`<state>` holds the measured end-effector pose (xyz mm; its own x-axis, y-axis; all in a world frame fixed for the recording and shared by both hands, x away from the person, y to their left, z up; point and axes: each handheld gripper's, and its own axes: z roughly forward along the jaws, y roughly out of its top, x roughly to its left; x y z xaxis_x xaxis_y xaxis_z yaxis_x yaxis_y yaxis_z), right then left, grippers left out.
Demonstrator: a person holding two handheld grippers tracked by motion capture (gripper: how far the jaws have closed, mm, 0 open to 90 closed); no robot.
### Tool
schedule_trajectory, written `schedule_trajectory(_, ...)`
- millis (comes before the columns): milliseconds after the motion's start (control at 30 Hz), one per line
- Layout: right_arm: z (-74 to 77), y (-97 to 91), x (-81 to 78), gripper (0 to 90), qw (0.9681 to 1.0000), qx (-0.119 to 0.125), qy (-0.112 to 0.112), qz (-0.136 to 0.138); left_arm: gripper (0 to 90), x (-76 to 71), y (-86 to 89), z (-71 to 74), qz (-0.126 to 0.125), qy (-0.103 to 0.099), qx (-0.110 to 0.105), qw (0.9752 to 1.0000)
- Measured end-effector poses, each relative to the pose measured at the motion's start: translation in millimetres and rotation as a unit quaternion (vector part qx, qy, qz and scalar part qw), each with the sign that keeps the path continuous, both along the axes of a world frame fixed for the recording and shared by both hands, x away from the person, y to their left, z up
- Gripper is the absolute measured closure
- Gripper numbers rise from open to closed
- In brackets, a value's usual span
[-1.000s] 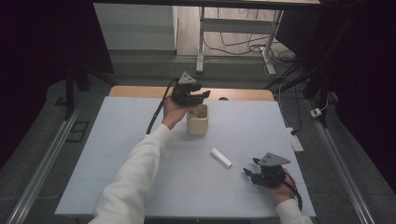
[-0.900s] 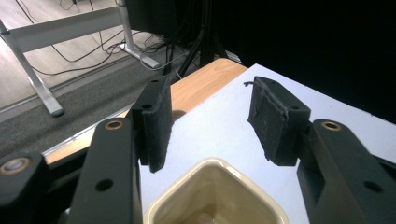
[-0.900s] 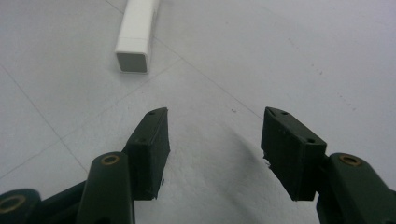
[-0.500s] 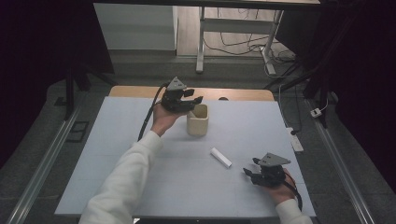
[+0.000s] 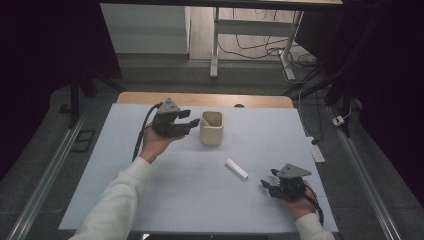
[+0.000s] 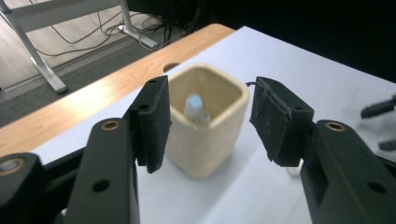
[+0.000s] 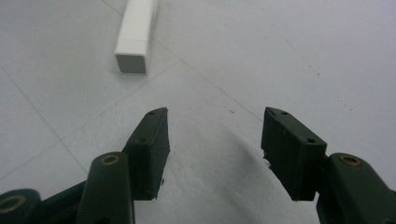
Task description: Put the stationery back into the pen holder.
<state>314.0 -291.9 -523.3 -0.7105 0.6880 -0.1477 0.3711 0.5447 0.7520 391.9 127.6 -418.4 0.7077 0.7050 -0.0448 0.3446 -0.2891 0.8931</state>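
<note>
A cream square cup (image 5: 211,131) stands upright at the back middle of the table. In the left gripper view the cup (image 6: 205,135) holds a white tube-like piece (image 6: 194,105). My left gripper (image 5: 192,122) hovers just left of the cup and points at it. Its jaws are open and have just been opening a little, with nothing between the pads and the cup just ahead of them. A white stick (image 5: 236,168) lies flat on the mat. My right gripper (image 5: 266,182) rests open near the front right, and the stick (image 7: 135,35) lies ahead of it.
A pale grey mat (image 5: 150,200) covers the table, with a wooden strip (image 5: 150,98) along the far edge. Beyond it are desk legs and cables on the floor (image 5: 260,45). A metal rail (image 5: 45,170) runs along the left side.
My left hand has pulled its gripper from above the cup to the left and toward the person. The right gripper, cup and stick have kept still.
</note>
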Motion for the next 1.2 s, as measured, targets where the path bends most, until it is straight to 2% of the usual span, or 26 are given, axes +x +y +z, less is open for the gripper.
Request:
schedule_trajectory(133, 0.0, 0.0, -0.1, 41.0, 1.0000, -0.001, -0.001, 0.000, 43.9, -14.5, 9.1, -5.8, -0.001, 0.004, 0.014, 0.9999)
schedule_trajectory(233, 0.3, -0.2, -0.1, 41.0, 1.0000, -0.002, -0.002, -0.001, 42.1, -25.6, 17.1, -10.7, 0.004, 0.011, 0.011, 0.9999)
schedule_trajectory(467, 0.8, -1.1, 0.2, 41.0, 1.0000, -0.003, -0.004, -0.004, 37.7, -53.5, 37.2, -25.6, 0.011, 0.025, 0.027, 0.9993)
schedule_trajectory(733, 1.0, -1.6, 0.6, 40.9, 1.0000, -0.002, -0.004, -0.007, 36.6, -83.5, 57.2, -41.2, 0.017, 0.035, 0.022, 0.9990)
schedule_trajectory(1033, 1.4, -4.2, 0.9, 40.9, 0.9999, -0.001, -0.006, -0.011, 35.4, -102.5, 73.2, -56.9, 0.030, 0.040, 0.032, 0.9982)
schedule_trajectory(1200, 1.8, -5.8, 1.0, 40.9, 0.9999, -0.005, -0.009, -0.014, 35.4, -111.4, 83.9, -65.7, 0.036, 0.046, 0.028, 0.9979)
